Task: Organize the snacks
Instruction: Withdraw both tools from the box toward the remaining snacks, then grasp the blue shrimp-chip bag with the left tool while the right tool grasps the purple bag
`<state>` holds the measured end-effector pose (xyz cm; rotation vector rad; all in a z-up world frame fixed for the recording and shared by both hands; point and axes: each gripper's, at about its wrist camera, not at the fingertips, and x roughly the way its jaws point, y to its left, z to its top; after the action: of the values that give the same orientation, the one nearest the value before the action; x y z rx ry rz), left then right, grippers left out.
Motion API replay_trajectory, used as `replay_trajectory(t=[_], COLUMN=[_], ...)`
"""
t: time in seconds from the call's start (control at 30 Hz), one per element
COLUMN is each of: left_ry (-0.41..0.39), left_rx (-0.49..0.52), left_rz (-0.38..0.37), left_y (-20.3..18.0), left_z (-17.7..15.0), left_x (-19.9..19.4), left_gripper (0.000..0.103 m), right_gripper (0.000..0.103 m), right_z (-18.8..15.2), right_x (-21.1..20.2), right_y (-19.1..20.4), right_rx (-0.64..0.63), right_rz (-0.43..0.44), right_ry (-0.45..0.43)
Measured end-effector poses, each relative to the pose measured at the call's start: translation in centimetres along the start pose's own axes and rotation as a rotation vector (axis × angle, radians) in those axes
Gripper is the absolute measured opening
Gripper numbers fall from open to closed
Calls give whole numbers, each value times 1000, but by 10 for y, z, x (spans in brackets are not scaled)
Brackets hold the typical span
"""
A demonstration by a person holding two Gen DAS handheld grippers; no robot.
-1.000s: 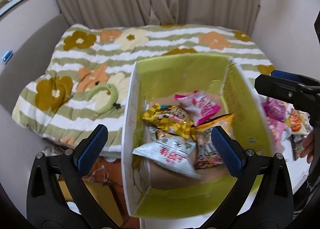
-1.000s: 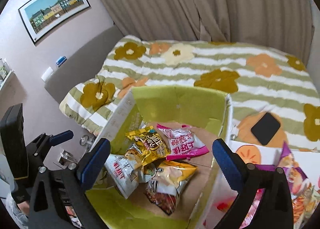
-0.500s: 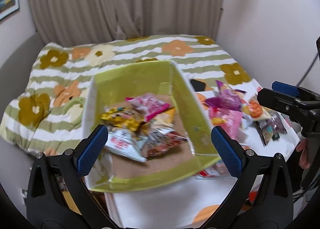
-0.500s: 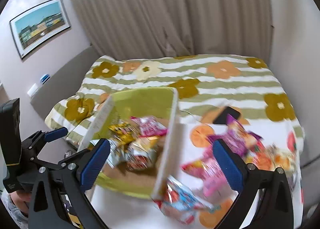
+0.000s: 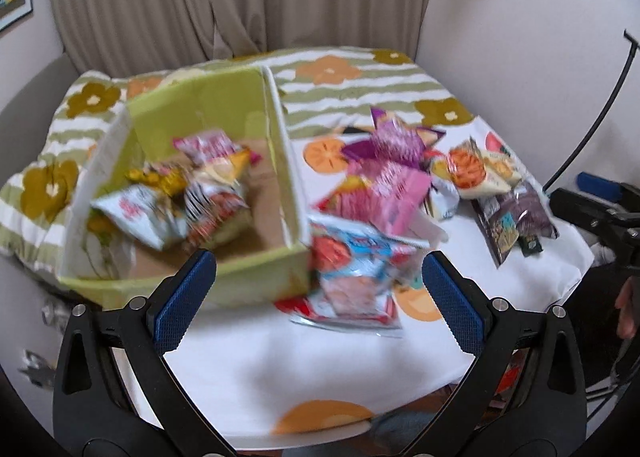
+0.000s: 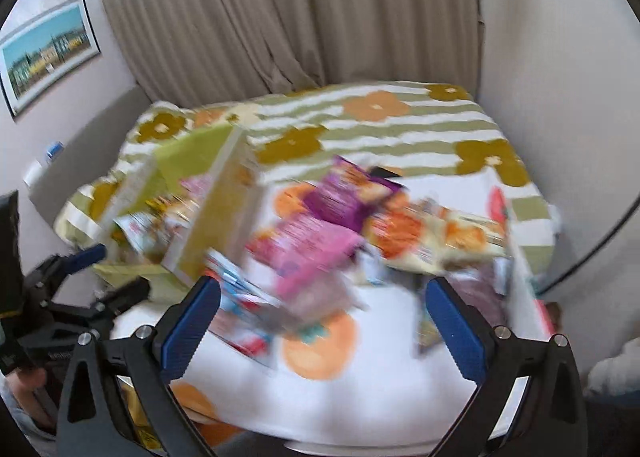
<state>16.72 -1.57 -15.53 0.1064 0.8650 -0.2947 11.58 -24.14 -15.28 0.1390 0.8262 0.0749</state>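
Note:
A green cardboard box holds several snack packets at the left of the table. Loose snack packets lie to its right: a red and blue one against the box corner, a pink one, a purple one, an orange one and a dark one. My left gripper is open and empty, held above the table's near edge in front of the red and blue packet. My right gripper is open and empty above the blurred pile. The box also shows in the right wrist view.
The table has a white cloth with orange prints. Behind it is a bed with a striped flowered cover, curtains and walls. A black cable runs down the right wall. The other gripper shows at the right edge.
Both views have swung right, from over the box to the loose packets on the table. The right wrist view is motion-blurred. Both grippers stay open and empty.

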Motion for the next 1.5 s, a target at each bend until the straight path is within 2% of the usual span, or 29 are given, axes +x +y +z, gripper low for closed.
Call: replay_trajectory(t=[0.3,0.53,0.8,0.87,1.0,1.3,1.5], left_ry=[21,34,33,44,76,94,101], left_rx=[8,3,12,14,20,18,-4], left_rz=[79,122,126,128,134,136,134], left_y=[-43,-47,-53,-55,-56,-56,-52], left_z=[-40,-49,-50,-50,-52,-50,-50], left_x=[63,101,115,117,122,123,119], left_gripper=[102,102,101,97,73,59,57], right_gripper=[102,102,102,102,102,102,102], right_z=[-37,-48,-45,-44,-41,-37,-36], right_x=[28,46,62,66,75,101,109], right_y=[-73,-102,-119,-123,-129,-131,-127], right_rx=[33,81,112,119,148,161,150], right_rz=[-25,-19,-17,-17,2,19,25], right_ry=[50,56,58,63,72,131,155])
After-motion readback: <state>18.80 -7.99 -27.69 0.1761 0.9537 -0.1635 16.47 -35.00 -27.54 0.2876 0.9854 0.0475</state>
